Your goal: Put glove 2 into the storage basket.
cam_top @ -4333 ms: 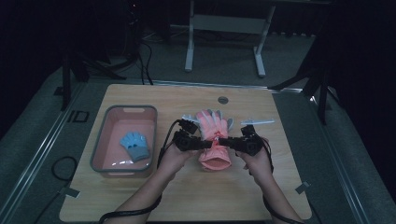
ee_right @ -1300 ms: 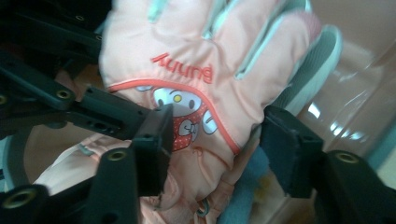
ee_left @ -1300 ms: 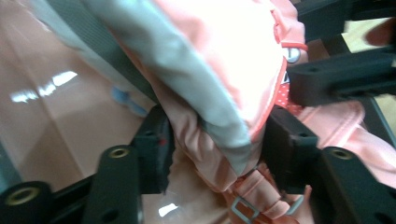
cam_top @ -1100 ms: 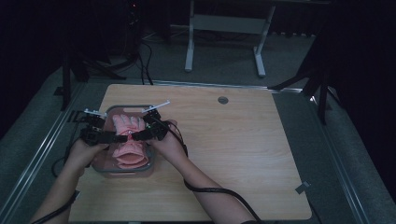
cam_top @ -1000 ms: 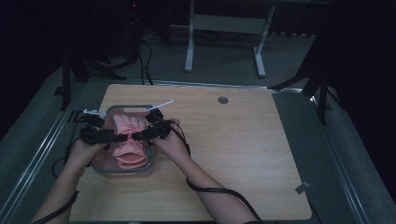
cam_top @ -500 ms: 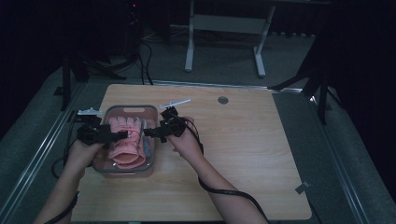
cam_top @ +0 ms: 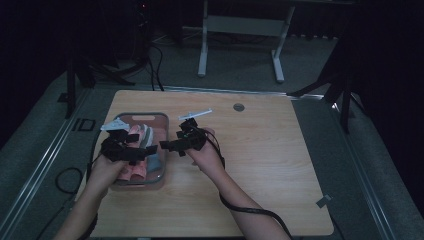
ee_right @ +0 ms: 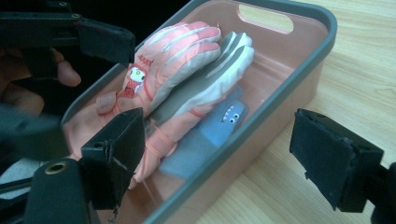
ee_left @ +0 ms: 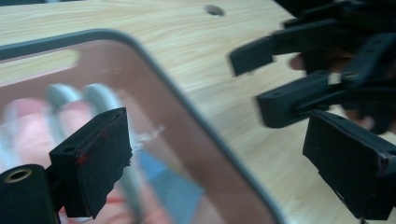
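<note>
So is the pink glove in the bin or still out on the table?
In. The pink glove lies inside the bin, on top of a blue glove. Both grippers are open and off it.

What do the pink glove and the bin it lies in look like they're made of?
Pink glove: seemingly padded, matte woven fabric, judging by stitched seams and grey panels. Bin: likely moulded plastic, with smooth translucent pink walls, a grey rim and a cut-out handle.

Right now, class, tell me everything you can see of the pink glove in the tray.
The pink glove is a padded winter glove, salmon pink with pale stripes, grey-white fingers and a small cartoon patch. It lies flat in the pink tray, fingers toward the handle end, over a blue glove. No jaws touch it.
</note>
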`<state>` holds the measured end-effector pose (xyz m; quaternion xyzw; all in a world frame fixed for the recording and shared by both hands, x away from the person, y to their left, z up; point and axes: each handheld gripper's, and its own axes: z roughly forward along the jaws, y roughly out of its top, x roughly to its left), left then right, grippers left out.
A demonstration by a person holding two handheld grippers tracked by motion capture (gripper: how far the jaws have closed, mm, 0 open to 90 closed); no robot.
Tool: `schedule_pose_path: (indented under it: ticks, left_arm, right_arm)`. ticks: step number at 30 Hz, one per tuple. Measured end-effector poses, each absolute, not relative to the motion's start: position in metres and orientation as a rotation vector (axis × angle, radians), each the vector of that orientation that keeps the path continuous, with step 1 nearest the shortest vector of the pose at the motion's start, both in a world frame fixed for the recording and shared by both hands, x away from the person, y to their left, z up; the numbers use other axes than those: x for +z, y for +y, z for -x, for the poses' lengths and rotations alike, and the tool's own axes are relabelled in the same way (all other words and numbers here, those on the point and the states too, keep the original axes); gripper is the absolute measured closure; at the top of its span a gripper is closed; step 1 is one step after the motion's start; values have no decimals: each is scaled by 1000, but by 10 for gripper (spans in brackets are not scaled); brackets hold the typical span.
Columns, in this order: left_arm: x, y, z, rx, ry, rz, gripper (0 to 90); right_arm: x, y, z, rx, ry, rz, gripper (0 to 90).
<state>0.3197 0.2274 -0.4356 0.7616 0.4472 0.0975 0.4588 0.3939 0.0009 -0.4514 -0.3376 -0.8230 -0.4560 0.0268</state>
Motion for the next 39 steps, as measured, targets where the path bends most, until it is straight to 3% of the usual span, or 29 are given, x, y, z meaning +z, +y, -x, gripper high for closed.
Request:
schedule_pose_path:
  ticks: [18, 39]
  left_arm:
    - [-443, 151, -301, 159, 910, -1939, 78]
    - [-473, 94, -282, 96, 773, -2017, 78]
  right_arm:
    - [-466, -50, -388, -1370, -2591, 1079, 179]
    - [-499, -99, -373, -1327, -2696, 1100, 157]
